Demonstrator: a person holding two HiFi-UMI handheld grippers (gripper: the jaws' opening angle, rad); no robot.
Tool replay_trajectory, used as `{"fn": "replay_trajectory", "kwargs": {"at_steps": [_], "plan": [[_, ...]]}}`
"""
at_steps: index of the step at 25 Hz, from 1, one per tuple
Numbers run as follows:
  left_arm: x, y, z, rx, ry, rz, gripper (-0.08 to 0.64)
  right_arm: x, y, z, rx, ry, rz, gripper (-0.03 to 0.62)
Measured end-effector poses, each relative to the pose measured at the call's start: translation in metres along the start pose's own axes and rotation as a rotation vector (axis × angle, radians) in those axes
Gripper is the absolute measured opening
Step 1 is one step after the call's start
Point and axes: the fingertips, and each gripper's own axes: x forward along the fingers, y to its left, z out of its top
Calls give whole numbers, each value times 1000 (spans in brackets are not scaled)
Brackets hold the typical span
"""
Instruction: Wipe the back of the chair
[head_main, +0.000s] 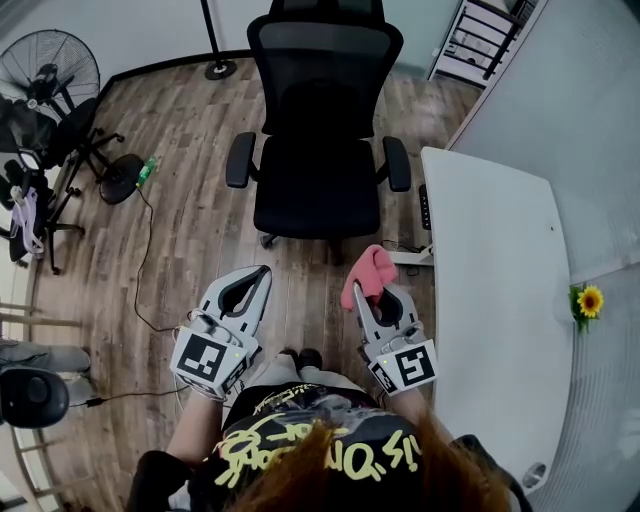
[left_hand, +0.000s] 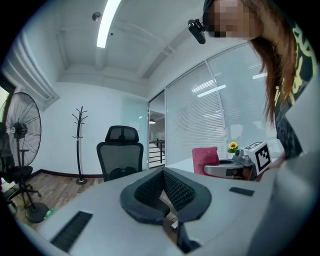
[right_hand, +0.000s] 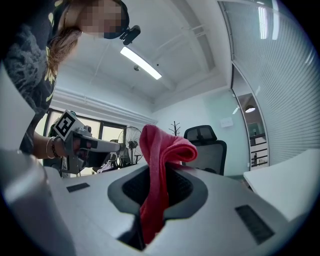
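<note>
Right gripper: jaws are clamping tight on a pink cloth, which is rising out of the dark pads and folding over at its top. In the head view this gripper is hovering at the right, just beside the near left edge of the white desk.
Left gripper: jaws are meeting at their tips with nothing between the ribbed pads. It is hovering at the left, level with the other gripper and apart from it.
Chair: is standing on the wooden floor just beyond both grippers, its seat facing the person and its back on the far side.
Chair's look: is showing all black, with a mesh back, a separate headrest above it, a padded seat, two padded armrests and part of a base peeking out under the seat.
Cloth and chair: are sitting apart, the folded top of the cloth hanging in the air short of the seat's near edge.
Desk: is running near to far along the right side, with a sunflower showing just past its right edge.
Far left: a standing fan and the round foot of a coat stand are standing by the far wall.
Person: is looking down from behind the grippers, wearing a dark shirt with yellow lettering.
</note>
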Motion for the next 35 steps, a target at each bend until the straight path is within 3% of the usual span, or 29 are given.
{"fn": "replay_trajectory", "kwargs": {"at_steps": [5, 20, 27, 35], "plan": [[9, 1, 7, 13, -28, -22, -6, 8, -1, 3, -14, -6, 12, 61], [19, 4, 3, 16, 8, 6, -6, 17, -21, -7, 18, -3, 20, 61], [36, 27, 4, 11, -28, 11, -6, 40, -30, -5, -11, -14, 25, 61], [85, 67, -19, -33, -9, -46, -6, 86, -54, -23, -10, 6, -5, 61]]}}
